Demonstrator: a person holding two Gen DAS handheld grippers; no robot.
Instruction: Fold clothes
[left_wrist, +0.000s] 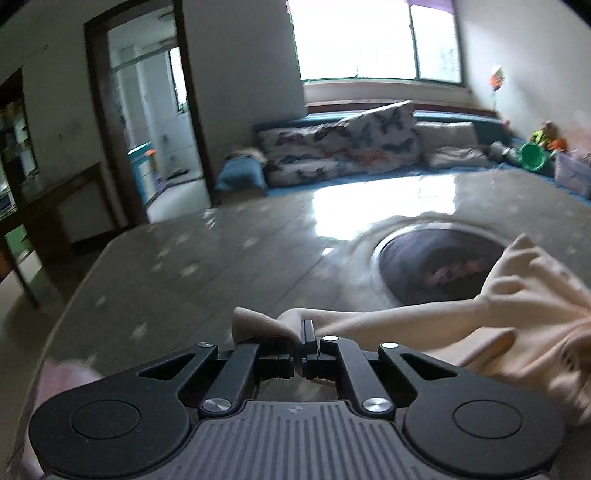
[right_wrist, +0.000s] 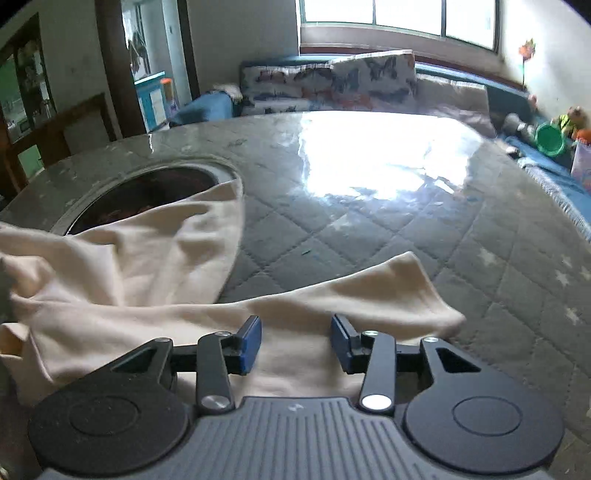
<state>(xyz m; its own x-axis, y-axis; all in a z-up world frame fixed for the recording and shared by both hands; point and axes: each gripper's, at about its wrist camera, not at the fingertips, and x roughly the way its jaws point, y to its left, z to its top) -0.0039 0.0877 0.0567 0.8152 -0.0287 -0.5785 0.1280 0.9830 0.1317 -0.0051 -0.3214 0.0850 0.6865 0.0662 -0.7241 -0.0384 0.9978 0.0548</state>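
One cream garment (left_wrist: 424, 325), blurred, clamped in left hand-held gripper (left_wrist: 300, 345); right hand-held gripper (right_wrist: 295, 341) apart over it

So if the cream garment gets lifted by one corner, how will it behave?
Probably floppy: the cream garment already lies in soft folds and sags from the shut left tool. Likely light, since a small pinch holds it. It may drag on the quilted cover rather than slide.

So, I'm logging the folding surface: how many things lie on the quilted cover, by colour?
Cream: 1, the garment, pinched by the left gripper
Dark: 1, the round mat
Total: 2
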